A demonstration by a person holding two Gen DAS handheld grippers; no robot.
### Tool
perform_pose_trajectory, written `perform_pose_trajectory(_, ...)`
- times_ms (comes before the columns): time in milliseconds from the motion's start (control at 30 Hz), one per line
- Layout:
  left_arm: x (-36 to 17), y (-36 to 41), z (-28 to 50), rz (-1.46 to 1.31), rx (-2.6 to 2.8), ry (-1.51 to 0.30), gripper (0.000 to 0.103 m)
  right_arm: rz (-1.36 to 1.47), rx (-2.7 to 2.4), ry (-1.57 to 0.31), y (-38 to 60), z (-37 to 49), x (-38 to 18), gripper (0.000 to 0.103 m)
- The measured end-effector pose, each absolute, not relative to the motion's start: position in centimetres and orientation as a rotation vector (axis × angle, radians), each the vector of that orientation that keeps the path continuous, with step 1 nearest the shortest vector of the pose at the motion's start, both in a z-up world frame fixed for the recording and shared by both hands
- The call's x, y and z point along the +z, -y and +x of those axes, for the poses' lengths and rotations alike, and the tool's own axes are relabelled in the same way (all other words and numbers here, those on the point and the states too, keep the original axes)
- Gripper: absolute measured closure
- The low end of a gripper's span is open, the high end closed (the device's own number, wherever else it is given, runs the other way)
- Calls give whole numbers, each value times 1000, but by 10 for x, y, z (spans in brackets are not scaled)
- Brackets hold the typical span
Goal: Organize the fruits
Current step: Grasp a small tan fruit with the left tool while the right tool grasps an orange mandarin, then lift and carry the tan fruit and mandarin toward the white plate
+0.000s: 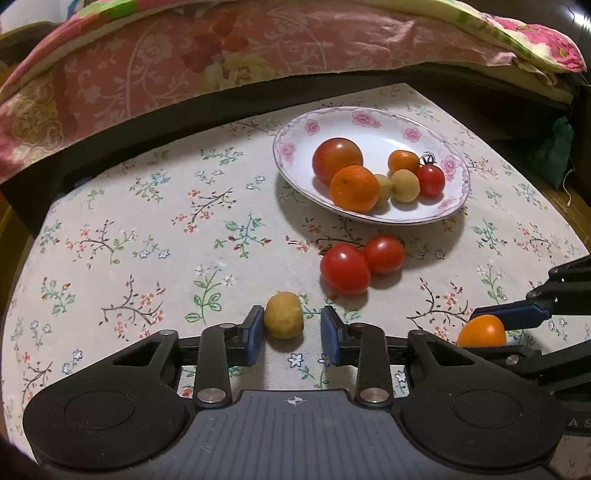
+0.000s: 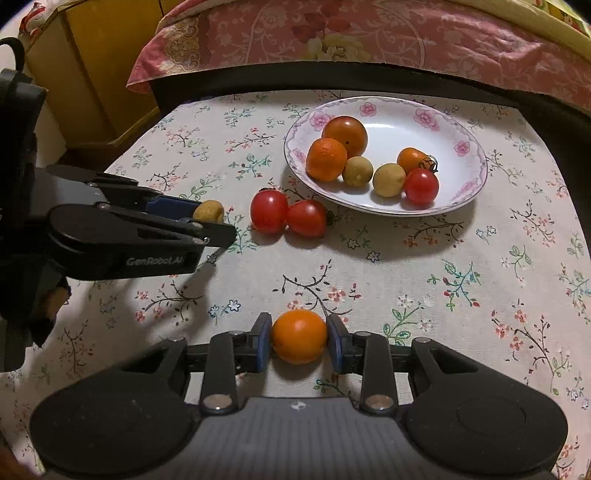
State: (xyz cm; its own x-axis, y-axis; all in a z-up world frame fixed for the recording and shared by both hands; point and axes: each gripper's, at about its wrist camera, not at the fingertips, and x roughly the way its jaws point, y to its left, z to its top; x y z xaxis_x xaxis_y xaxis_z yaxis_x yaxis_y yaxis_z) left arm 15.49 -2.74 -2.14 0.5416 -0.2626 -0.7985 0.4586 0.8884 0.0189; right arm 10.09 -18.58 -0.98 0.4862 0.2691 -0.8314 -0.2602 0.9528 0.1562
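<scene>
While both claws sit low over the cloth (image 1: pixel 147 206):
Left claw (image 1: pixel 293 330): spread around a longan (image 1: pixel 283 315), left pad touching, right pad apart.
Right claw (image 2: pixel 299 341): clenched on an orange (image 2: pixel 299 336).
Plate (image 2: pixel 391 107): six fruits inside.
Tomatoes (image 2: pixel 288 216): two, touching, just beside the plate.

Beyond the tabletop's flower-printed cloth (image 2: pixel 406 258), a pink floral quilt (image 2: pixel 332 33) lies heaped along a dark edge, with a yellow wooden cabinet (image 2: pixel 99 74) to the quilt's left under dim indoor light.
</scene>
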Motion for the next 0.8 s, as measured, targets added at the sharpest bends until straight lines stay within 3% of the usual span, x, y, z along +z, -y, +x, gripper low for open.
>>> perform_pose_trajectory(100, -20, 27, 151, 248, -434, -904, 73, 6, 325, -1017, 187, 99, -9, 72)
perform_pose_trajectory(500, -1, 23, 109, 266, -504, -925, 73, -24, 343, -1001, 187, 87, -2, 72)
perform_pose_trajectory(800, -16, 28, 93, 291, -543, -965, 72, -51, 335, -1014, 183, 82, -7, 72)
